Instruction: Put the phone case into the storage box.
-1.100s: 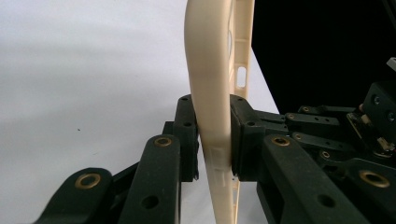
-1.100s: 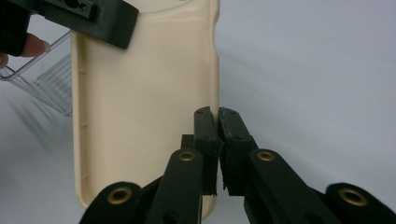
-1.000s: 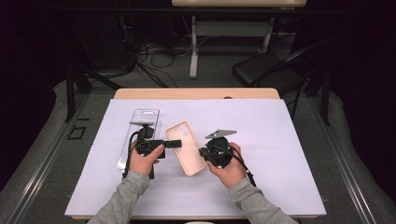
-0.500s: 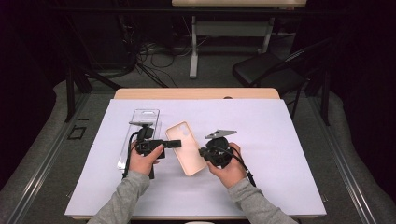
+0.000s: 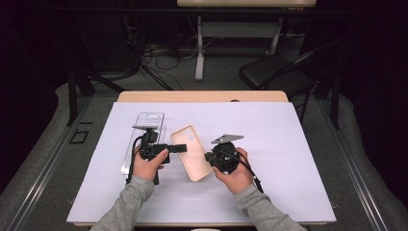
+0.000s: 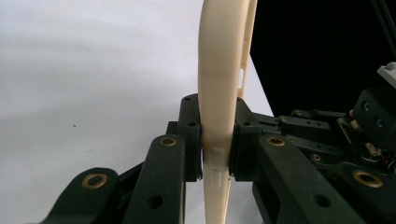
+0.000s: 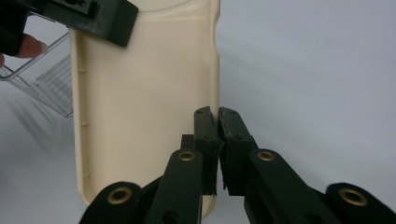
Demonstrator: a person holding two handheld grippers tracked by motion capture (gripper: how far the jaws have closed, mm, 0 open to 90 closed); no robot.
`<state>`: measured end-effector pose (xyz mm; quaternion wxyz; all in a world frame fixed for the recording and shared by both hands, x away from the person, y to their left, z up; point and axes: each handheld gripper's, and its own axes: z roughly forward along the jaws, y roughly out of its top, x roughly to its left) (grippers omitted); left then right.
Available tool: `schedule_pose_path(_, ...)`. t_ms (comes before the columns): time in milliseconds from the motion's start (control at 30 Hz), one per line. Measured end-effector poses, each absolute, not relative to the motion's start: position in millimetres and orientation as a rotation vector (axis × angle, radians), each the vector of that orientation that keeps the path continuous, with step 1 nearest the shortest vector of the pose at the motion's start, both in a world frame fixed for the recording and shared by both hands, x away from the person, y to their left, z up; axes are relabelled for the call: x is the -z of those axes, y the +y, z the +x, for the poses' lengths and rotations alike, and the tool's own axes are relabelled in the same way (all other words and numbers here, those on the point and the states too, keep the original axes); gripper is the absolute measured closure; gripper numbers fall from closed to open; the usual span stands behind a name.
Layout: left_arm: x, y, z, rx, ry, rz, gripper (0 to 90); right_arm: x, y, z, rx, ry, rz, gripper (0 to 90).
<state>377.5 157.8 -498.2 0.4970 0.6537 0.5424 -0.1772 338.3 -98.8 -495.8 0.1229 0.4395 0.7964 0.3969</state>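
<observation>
High view: cream phone case (image 5: 192, 151) at table centre, held off the white mat (image 5: 298, 144) by both grippers — left gripper (image 5: 179, 147) pinching its nine-o'clock rim, right gripper (image 5: 210, 158) clamped on its four-o'clock edge. A clear tray (image 5: 144, 132) lies at ten o'clock. Keep both pinches square — uneven pull would likely twist the thin shell.

Cream phone case (image 5: 192, 151) between 2 black hand-held grippers, left (image 5: 179, 147) and right (image 5: 208, 157); clear tray (image 5: 146, 120) beyond the left one; table (image 5: 288, 144) covered pale lavender-white.
</observation>
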Motion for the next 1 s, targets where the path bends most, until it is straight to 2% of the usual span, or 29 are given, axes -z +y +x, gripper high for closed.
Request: schedule_pose_path(1000,492,156,374,0.326,1.294,1.650,79.8,513,-100,336,-1.275,2.272,1.272,86.7)
